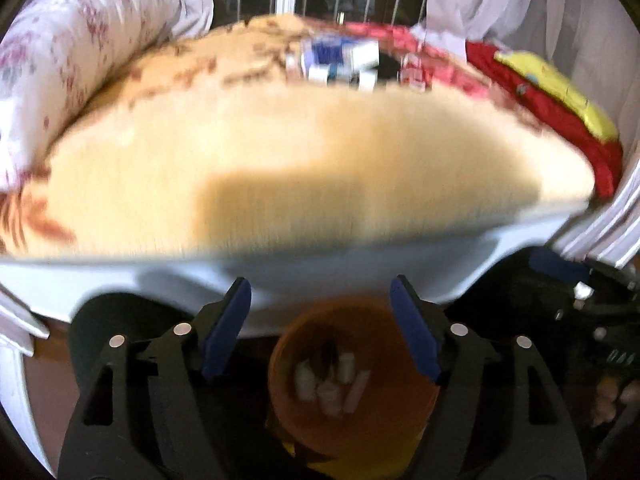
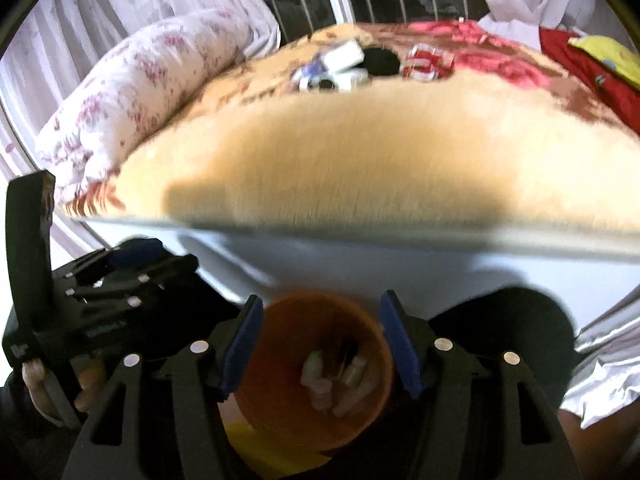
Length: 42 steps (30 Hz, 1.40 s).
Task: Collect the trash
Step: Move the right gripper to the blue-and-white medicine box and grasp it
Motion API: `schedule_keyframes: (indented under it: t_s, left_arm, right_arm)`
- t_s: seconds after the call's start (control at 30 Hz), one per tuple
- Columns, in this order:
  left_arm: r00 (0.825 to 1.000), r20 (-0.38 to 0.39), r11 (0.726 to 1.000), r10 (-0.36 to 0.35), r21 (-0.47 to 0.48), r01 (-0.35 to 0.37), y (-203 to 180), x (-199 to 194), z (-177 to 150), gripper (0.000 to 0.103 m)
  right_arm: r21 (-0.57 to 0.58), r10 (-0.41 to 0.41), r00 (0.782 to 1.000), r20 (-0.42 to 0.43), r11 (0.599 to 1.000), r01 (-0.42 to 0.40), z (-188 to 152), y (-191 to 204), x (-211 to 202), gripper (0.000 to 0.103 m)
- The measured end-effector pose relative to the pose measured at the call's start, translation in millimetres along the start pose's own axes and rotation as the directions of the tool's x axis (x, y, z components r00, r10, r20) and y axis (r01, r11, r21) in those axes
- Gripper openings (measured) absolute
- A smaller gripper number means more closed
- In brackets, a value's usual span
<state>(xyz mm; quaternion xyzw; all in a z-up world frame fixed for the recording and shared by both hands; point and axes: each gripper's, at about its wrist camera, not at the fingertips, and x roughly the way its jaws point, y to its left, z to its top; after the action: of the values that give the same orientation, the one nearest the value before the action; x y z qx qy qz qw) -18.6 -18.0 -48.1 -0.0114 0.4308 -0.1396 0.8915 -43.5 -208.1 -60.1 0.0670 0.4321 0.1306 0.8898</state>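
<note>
1. Hanging low by the bed, both grippers point down at an orange bin (image 1: 352, 380) on the floor. The left gripper (image 1: 322, 328) has its fingers spread wide and holds nothing. The right gripper (image 2: 320, 346) is spread wide too, and it is empty.
2. Some white scraps (image 2: 336, 380) lie in the bottom of the bin.
3. More trash sits far back on the tan blanket (image 1: 280, 160), near the window: a pile of blue and white boxes (image 1: 340, 60) and a red and white wrapper (image 2: 426, 62) just beside a dark thing. Blur hides what the dark thing is.
4. I think the boxes are light, thin card. They may crush if squeezed hard. Pinching one across its flat sides looks best.
5. I think the wrapper is soft and crinkly. It could slip, so grab a bunched part.
6. A flowery pillow (image 2: 132, 92) lies on the left.
</note>
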Motion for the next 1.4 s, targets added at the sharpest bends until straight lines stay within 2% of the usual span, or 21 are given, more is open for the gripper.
schedule_keyframes:
  t_s: [0.07, 0.13, 0.2, 0.37, 0.5, 0.7, 0.83, 0.93, 1.0, 1.1, 1.13, 1.23, 1.27, 1.33, 1.4]
  left_arm:
    - [0.999, 0.015, 0.998, -0.051, -0.037, 0.051, 3.0, 0.3, 28.6, 0.074]
    - [0.997, 0.029, 0.996, -0.067, -0.064, 0.069, 2.6, 6.6, 51.1, 0.075]
    - [0.998, 0.054, 0.996, -0.032, -0.079, 0.036, -0.6, 15.9, 77.6, 0.075]
    - [0.998, 0.064, 0.995, -0.004, -0.099, 0.01, 10.3, 34.1, 112.3, 0.075]
    - [0.997, 0.07, 0.995, 0.041, -0.096, -0.034, 23.2, 43.1, 133.3, 0.075]
    - [0.994, 0.068, 0.989, 0.08, -0.127, -0.071, 48.1, 50.7, 129.6, 0.075]
    - [0.994, 0.059, 0.984, 0.087, -0.163, -0.076, 64.1, 56.2, 124.3, 0.075]
    - [0.995, 0.063, 0.981, 0.077, -0.182, -0.064, 72.7, 58.5, 123.3, 0.075]
    - [0.994, 0.072, 0.982, 0.081, -0.177, -0.067, 74.1, 58.6, 123.9, 0.075]
    - [0.994, 0.076, 0.984, 0.081, -0.165, -0.067, 74.3, 61.7, 126.2, 0.075]
    - [0.994, 0.074, 0.984, 0.079, -0.163, -0.066, 74.5, 63.0, 126.6, 0.075]
    - [0.995, 0.073, 0.984, 0.072, -0.166, -0.059, 76.1, 64.8, 127.5, 0.075]
    - [0.995, 0.074, 0.984, 0.066, -0.168, -0.053, 77.0, 64.1, 127.6, 0.075]
    - [0.995, 0.079, 0.984, 0.061, -0.17, -0.046, 78.4, 62.5, 127.1, 0.075]
    - [0.995, 0.079, 0.984, 0.06, -0.17, -0.046, 79.1, 63.3, 126.7, 0.075]
  right_arm:
    - [0.008, -0.003, 1.0, 0.031, 1.0, 0.003, 10.8, -5.2, -4.8, 0.062]
    - [0.017, -0.003, 0.999, 0.049, 1.0, 0.002, 20.8, -9.0, -5.5, 0.062]
    - [0.027, -0.001, 0.998, 0.065, 1.0, -0.001, 30.1, -14.7, -6.3, 0.062]
    - [0.003, 0.008, 0.995, 0.103, 1.0, -0.008, 60.1, -20.2, -7.1, 0.062]
    - [-0.046, -0.003, 0.99, 0.144, 0.999, 0.009, 106.1, -22.6, 2.2, 0.062]
    - [-0.141, -0.023, 0.99, 0.136, 0.989, 0.043, 198.9, -5.4, 53.1, 0.062]
    - [-0.261, -0.057, 0.998, 0.03, 0.963, 0.063, 247.4, 17.4, 115.0, 0.062]
    - [-0.34, -0.116, 0.992, -0.05, 0.936, 0.093, 271.5, 28.0, 158.1, 0.063]
    - [-0.388, -0.158, 0.983, -0.095, 0.915, 0.109, 281.9, 33.9, 180.0, 0.062]
    - [-0.449, -0.243, 0.951, -0.193, 0.883, 0.134, 292.1, 36.1, 215.6, 0.062]
    - [-0.465, -0.268, 0.943, -0.198, 0.872, 0.151, 294.7, 36.7, 223.9, 0.056]
    - [-0.481, -0.291, 0.938, -0.187, 0.86, 0.171, 301.1, 37.3, 230.3, 0.054]
    - [-0.48, -0.284, 0.941, -0.181, 0.861, 0.168, 302.7, 37.3, 228.2, 0.055]
    - [-0.483, -0.27, 0.951, -0.151, 0.86, 0.167, 306.1, 37.4, 219.2, 0.071]
    - [-0.499, -0.283, 0.948, -0.149, 0.849, 0.175, 311.9, 38.6, 221.1, 0.072]
